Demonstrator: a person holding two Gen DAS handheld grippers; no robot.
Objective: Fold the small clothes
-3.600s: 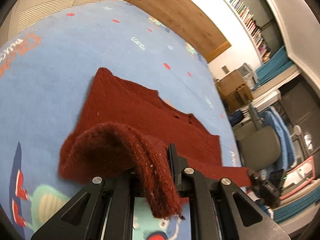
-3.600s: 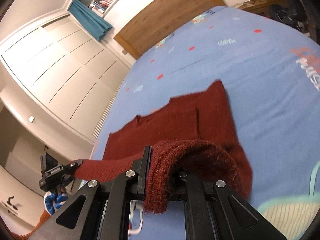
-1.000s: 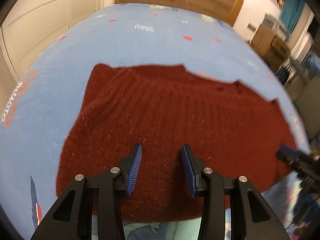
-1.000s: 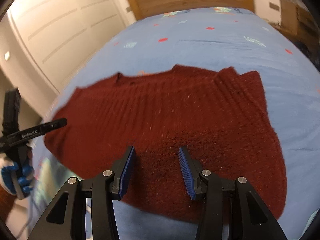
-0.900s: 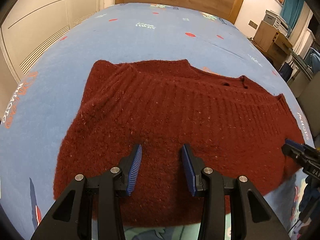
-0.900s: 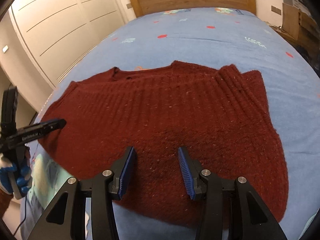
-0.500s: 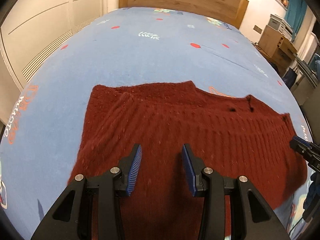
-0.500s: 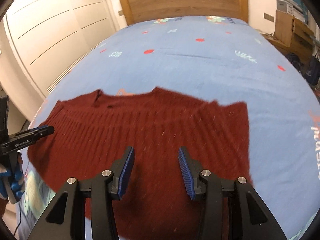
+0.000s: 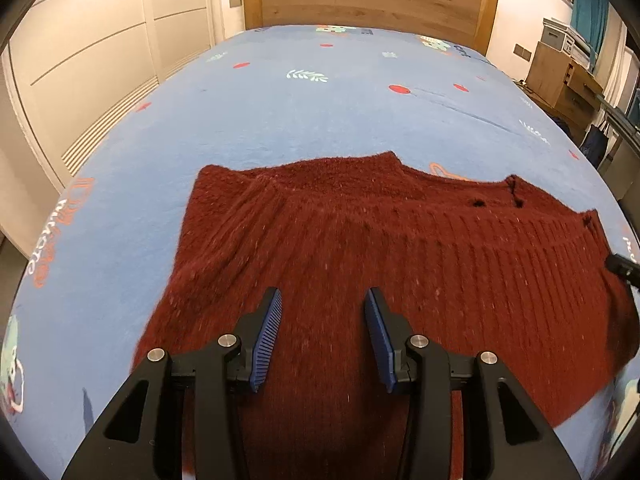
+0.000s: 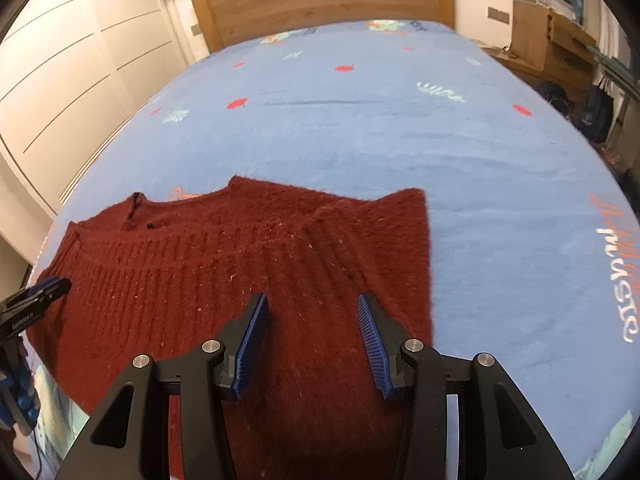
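Sweater (image 9: 400,264) is lying flat on the blue bed cover (image 9: 280,112), and it is not hanging from the grippers as it was a few seconds ago. Left gripper (image 9: 322,336) and right gripper (image 10: 310,340) are floating just above it, fingers apart and holding nothing, and more of the bed is showing now.

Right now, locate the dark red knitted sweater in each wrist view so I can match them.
Left wrist view: dark red knitted sweater fills the lower centre, spreading right.
Right wrist view: the sweater fills the lower centre, spreading left.
Shared landmark: wooden headboard, top centre in both.
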